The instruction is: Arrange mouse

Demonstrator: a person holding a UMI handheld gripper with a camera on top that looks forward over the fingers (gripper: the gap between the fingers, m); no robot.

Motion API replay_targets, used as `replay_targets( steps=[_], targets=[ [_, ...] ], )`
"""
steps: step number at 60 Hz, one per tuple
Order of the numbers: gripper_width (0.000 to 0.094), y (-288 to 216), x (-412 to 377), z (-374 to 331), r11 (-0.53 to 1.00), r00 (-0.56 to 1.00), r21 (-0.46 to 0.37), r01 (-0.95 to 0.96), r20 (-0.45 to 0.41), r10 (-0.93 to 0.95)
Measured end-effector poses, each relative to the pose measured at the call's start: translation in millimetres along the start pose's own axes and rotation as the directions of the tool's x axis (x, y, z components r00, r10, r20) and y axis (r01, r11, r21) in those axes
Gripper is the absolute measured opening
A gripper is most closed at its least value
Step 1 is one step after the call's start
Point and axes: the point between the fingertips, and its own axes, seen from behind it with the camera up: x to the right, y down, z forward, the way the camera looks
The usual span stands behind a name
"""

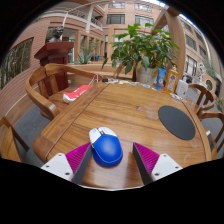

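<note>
The hand-held gripper [108, 160] was held open; a glossy blue and white computer mouse [105, 148] was seen between its magenta pads [78, 156], near the counter's [130, 108] front edge, gaps visible either side; bare wood was left ahead; a round dark mouse mat [177, 122] lay well apart near the right edge; a red book [76, 94] lay toward the far left edge.

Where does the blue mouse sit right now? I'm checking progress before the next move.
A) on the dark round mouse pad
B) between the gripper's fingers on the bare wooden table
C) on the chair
B: the blue mouse rests on the wooden table between the open gripper fingers, apart from the dark mouse pad.
</note>
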Motion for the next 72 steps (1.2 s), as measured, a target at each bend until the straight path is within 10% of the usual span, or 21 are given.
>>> replay_targets(
  steps=[16, 39, 60, 72],
  targets=[
    [0.0518, -23, -7, 36, 1.0, 1.0, 0.006, -0.01, -0.005, 0.01],
    [0.0366, -46, -8, 28, 0.998, 1.0, 0.062, 0.026, 0.007, -0.026],
    [0.0364, -278, 124, -80, 0.852, 0.995, 0.516, -0.093, 0.013, 0.101],
    [0.0364, -202, 255, 12, 0.934, 0.962, 0.316, -0.166, -0.158, 0.224]
  ],
)
